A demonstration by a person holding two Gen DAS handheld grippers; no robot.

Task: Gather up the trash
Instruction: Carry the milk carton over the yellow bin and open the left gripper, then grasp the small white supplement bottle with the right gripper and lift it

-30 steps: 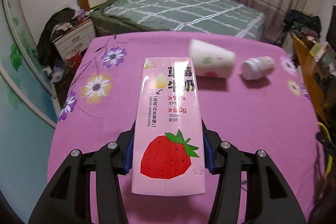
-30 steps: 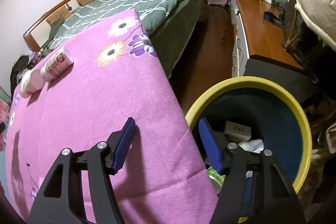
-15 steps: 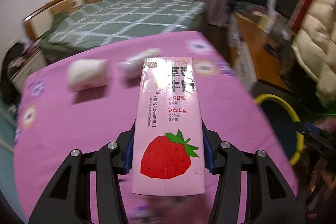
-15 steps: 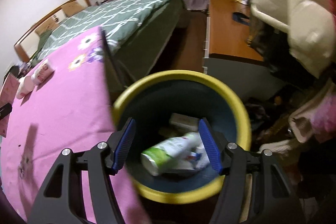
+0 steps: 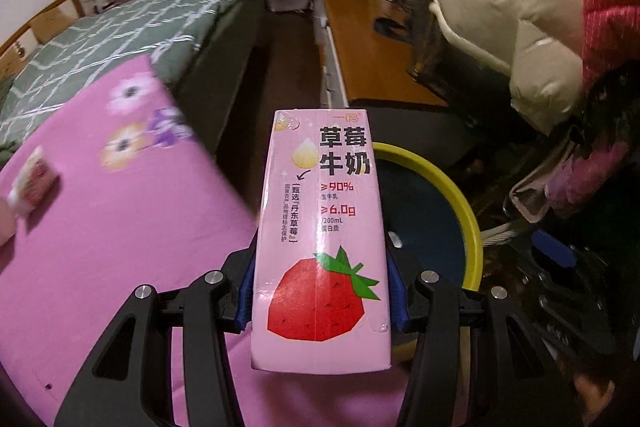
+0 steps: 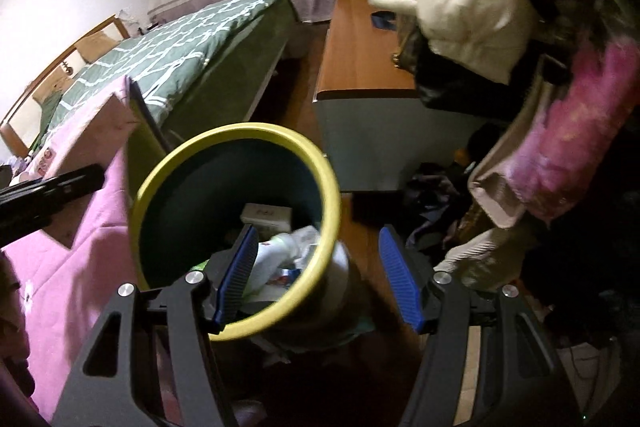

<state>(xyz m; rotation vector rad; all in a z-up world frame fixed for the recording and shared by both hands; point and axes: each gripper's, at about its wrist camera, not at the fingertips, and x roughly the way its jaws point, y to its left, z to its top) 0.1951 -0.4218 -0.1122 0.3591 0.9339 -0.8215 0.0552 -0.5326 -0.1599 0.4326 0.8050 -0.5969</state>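
Between the blue pads of the left gripper [image 5: 322, 291] sits the strawberry milk carton [image 5: 320, 239], pinched across its lower half, one pad [image 5: 245, 297] against each narrow side. The carton's long axis runs along the fingers and away from the camera: the base end lies nearest the lens, the top end points forward, toward the near rim of the trash bin [image 5: 468, 223]. The printed face (strawberry graphic low, text above) is turned toward the camera. The carton is held in the air at the table's edge, with the pink floral tablecloth [image 5: 100, 227] below and to its left and the bin below and to its right; part of the yellow rim is hidden behind the carton. On the far left of the cloth, a small container [image 5: 32, 179] lies on its side, blurred.

In the right wrist view, the right gripper [image 6: 316, 275] is spread wide and holds nothing. Its left pad [image 6: 236, 275] overlaps the bin's mouth; its right pad shows over the floor just outside the rim. The trash bin [image 6: 304, 147] stands on the wooden floor just beside the table, dark blue inside with a yellow rim. It contains a white box [image 6: 267, 215] and a white bottle [image 6: 280, 251] with other scraps that cannot be identified. The other gripper's black frame enters at the left edge, with the carton's pale underside [image 6: 104, 131] above it, close to the bin rim. A green quilted bed [image 6: 180, 43] and a wooden desk [image 6: 356, 43] stand behind.
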